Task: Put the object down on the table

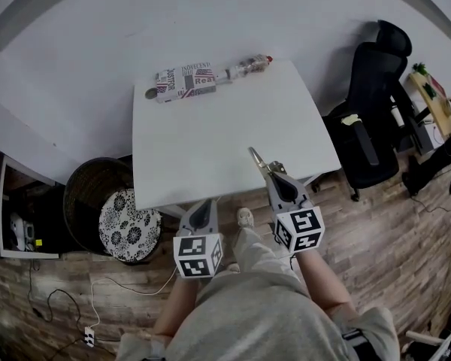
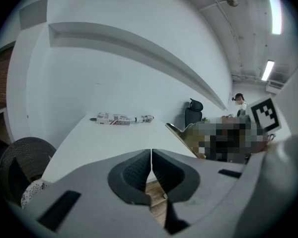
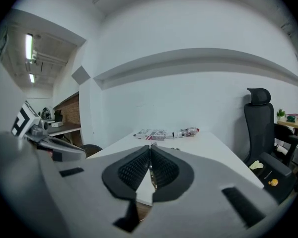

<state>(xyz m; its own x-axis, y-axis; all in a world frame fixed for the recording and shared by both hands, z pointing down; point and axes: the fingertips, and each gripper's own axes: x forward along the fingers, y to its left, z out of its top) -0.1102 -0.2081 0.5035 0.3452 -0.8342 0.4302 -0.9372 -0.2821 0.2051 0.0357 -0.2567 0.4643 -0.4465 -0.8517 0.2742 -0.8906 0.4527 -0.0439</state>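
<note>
A thin gold-coloured strip (image 1: 257,159) sticks out forward from my right gripper (image 1: 273,176), which is shut on its near end; its pointed tip hangs over the front part of the white table (image 1: 210,141). In the right gripper view the strip (image 3: 151,173) shows edge-on between the pressed pads. From the left gripper view the strip (image 2: 181,135) is seen at the right, above the table's edge. My left gripper (image 1: 201,210) is shut on nothing, just short of the table's front edge; its pads (image 2: 139,170) meet with no gap.
A printed box (image 1: 183,81) and a small bottle (image 1: 248,67) lie along the table's far edge by the wall. A dark wicker basket (image 1: 86,190) and a patterned round stool (image 1: 128,224) stand at the left; a black office chair (image 1: 372,111) stands at the right.
</note>
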